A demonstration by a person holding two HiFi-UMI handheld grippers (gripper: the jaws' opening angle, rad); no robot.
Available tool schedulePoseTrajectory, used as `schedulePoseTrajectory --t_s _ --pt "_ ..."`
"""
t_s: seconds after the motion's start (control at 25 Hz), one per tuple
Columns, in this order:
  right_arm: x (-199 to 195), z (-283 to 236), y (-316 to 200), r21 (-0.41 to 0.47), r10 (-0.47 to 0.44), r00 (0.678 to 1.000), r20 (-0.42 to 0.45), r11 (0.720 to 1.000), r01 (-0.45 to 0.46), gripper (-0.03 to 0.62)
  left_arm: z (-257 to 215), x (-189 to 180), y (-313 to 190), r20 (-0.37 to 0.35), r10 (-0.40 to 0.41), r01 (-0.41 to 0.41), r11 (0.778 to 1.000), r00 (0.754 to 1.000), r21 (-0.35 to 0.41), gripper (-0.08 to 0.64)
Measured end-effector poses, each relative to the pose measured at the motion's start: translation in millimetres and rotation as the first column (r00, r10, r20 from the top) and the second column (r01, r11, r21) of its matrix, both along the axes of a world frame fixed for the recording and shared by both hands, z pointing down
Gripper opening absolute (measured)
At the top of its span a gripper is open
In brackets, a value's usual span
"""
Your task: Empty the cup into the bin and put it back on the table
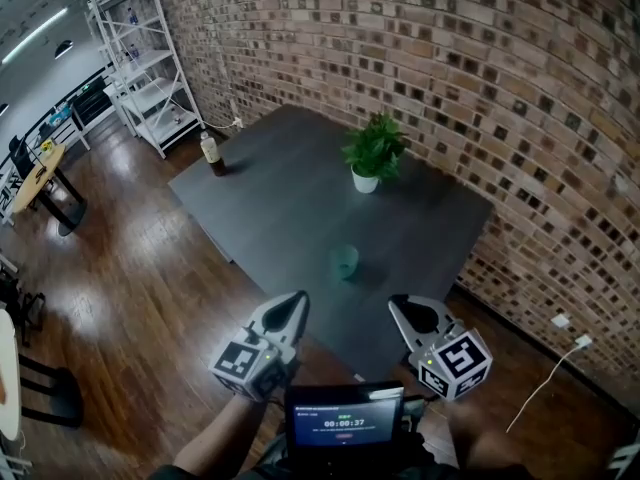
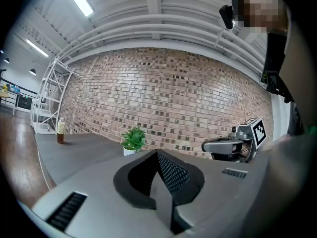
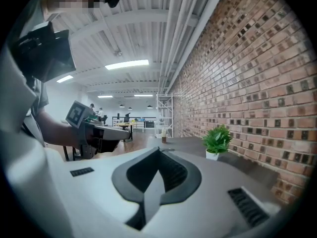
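A small green cup (image 1: 344, 261) stands upright on the dark grey table (image 1: 280, 208), toward its near edge. Both grippers hover at that near edge, short of the cup and apart from it. My left gripper (image 1: 297, 299) is shut with nothing between its jaws, and its tip (image 2: 158, 153) points level over the table. My right gripper (image 1: 396, 302) is shut and empty too, with the tip (image 3: 159, 150) aimed along the table. The cup is hidden behind the jaws in both gripper views. No bin shows in any view.
A potted plant (image 1: 372, 158) stands at the table's far right near the brick wall (image 1: 480, 78), and a bottle (image 1: 211, 154) at its far left corner. A white shelf rack (image 1: 140, 58) stands beyond on the wooden floor (image 1: 130, 288). A cable and socket (image 1: 560, 348) lie to the right.
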State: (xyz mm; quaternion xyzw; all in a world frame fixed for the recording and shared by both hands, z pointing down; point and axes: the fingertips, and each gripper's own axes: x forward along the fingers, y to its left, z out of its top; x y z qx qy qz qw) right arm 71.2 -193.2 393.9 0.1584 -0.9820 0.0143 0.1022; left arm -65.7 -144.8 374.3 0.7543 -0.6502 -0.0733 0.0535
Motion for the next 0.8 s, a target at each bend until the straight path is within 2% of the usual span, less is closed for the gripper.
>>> schedulePoseTrajectory --t_s 0.28,0.8 --pt "-2.6 -0.4 -2.5 0.001 0.014 1.0 -0.006 1.0 -0.014 0.0 1.9 -1.5 -1.4 0.016 0.013 -0.013 1.0 1.0 -0.004 0.002" --pt "-10.7 -4.1 -5.7 0.014 0.01 1.0 -0.016 1.0 -0.01 0.0 -0.4 -2.7 -8.5 0.004 0.028 -0.028 1.0 1.0 0.009 0.002"
